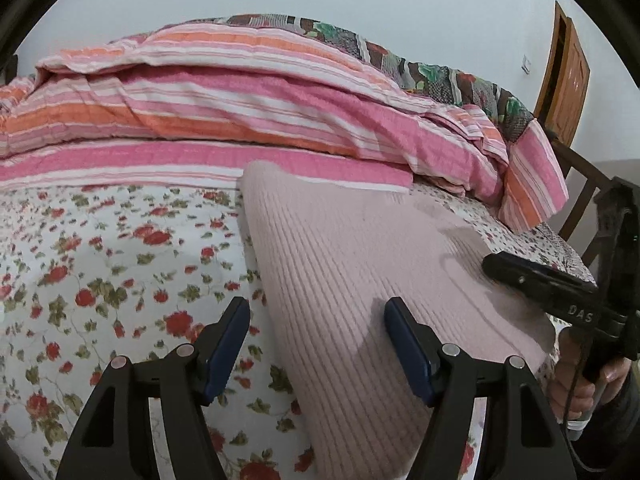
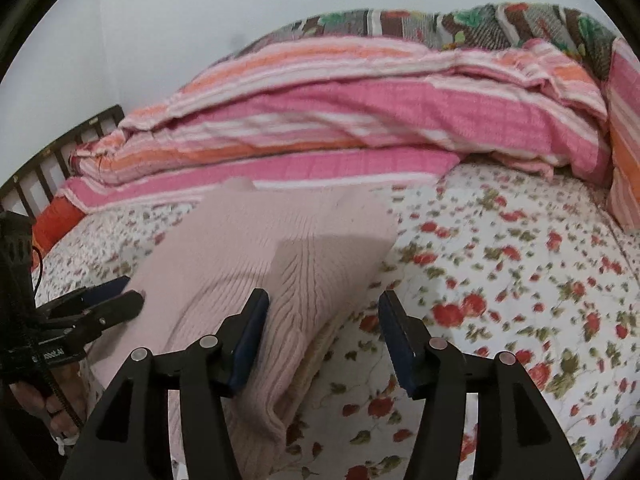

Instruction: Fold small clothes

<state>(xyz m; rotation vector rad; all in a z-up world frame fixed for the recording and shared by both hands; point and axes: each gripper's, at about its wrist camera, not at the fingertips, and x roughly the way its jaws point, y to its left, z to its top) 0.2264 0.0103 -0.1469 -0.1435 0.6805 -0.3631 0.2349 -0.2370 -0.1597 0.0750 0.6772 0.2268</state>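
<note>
A pale pink ribbed knit garment [image 1: 360, 272] lies folded flat on the floral bedsheet [image 1: 100, 272]. It also shows in the right wrist view [image 2: 256, 264]. My left gripper [image 1: 318, 316] is open and empty, its jaws straddling the garment's left edge. My right gripper [image 2: 322, 308] is open and empty over the garment's right edge. The right gripper shows at the right of the left wrist view [image 1: 520, 276], low over the garment. The left gripper shows at the left of the right wrist view [image 2: 116, 296], its fingers close together there.
A pink and orange striped quilt [image 1: 240, 112] is piled along the back of the bed, with a dark patterned blanket [image 1: 420, 68] behind it. A wooden door [image 1: 568, 76] stands at the far right. A slatted bed frame [image 2: 52, 160] runs along the left.
</note>
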